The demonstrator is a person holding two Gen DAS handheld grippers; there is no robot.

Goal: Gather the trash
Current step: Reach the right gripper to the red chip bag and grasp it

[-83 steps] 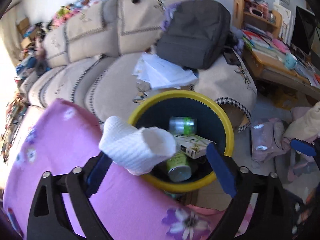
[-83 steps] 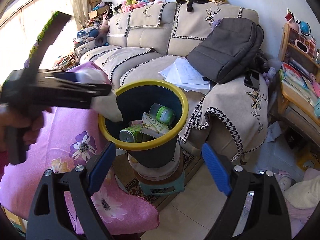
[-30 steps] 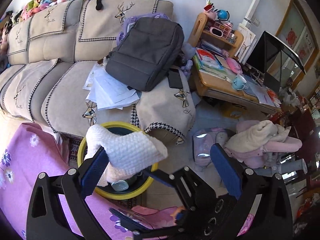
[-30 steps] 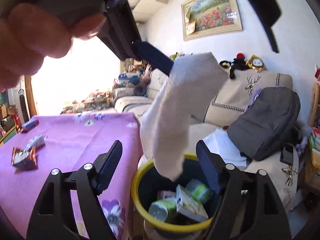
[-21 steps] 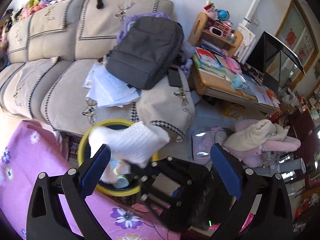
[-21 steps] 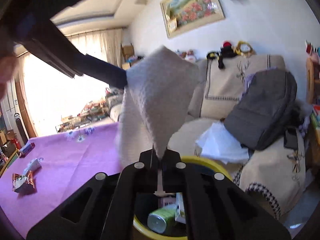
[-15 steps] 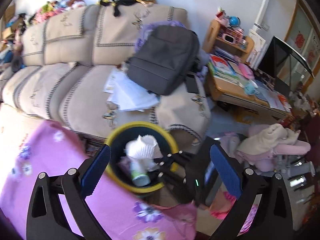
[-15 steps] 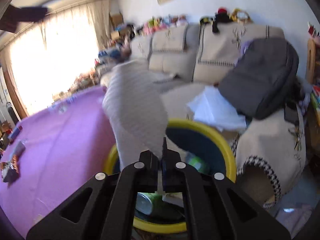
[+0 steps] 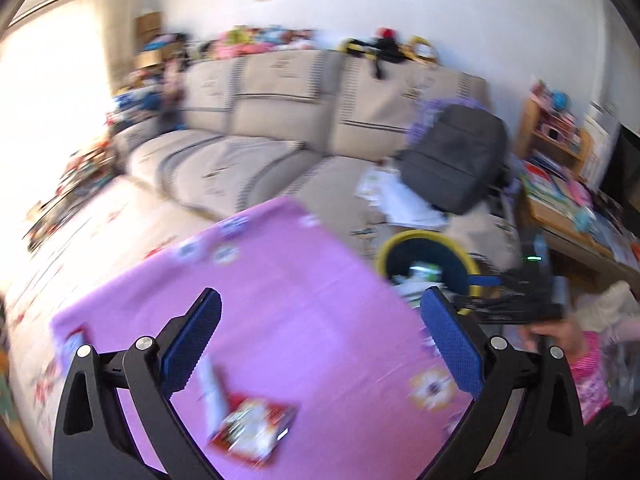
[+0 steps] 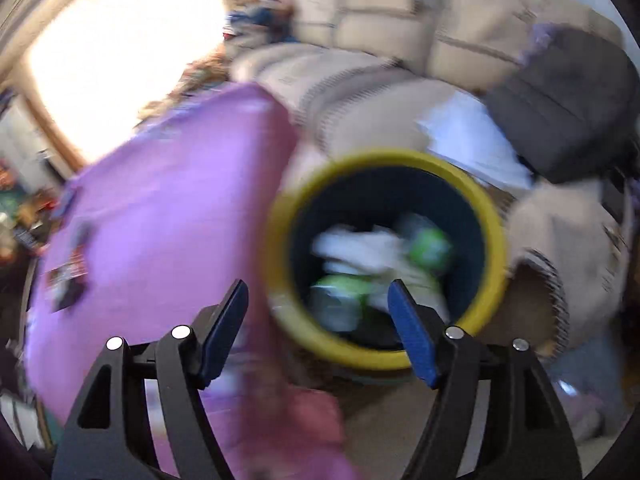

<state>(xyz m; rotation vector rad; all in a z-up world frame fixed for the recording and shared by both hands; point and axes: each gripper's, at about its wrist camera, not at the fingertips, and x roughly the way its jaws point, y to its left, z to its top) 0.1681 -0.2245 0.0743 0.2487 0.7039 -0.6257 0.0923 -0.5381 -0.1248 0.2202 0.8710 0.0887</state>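
A yellow-rimmed dark bin (image 10: pixel 492 248) stands beside the table, with the white tissue (image 10: pixel 360 252) lying inside among green cans. My right gripper (image 10: pixel 318 320) hovers just over the bin's near rim, its jaws opening with nothing between them. My left gripper (image 9: pixel 320 340) is open and empty above the pink tablecloth (image 9: pixel 280 280). A red and white wrapper (image 9: pixel 252 426) and a white scrap (image 9: pixel 212 384) lie on the cloth just below it. In the left wrist view the bin (image 9: pixel 388 248) sits at the right, with the right gripper (image 9: pixel 512 304) beside it in a person's hand.
A beige sofa (image 9: pixel 280 120) runs behind the table, bearing a grey backpack (image 9: pixel 456 164) and loose papers (image 9: pixel 404 204). A wooden desk (image 9: pixel 568 220) with books stands at the right. More wrappers (image 10: pixel 68 276) lie at the cloth's far left.
The tissue has dropped from my right gripper into the bin, and that gripper went from shut to open. My left gripper swung left from the bin to over the table's wrappers.
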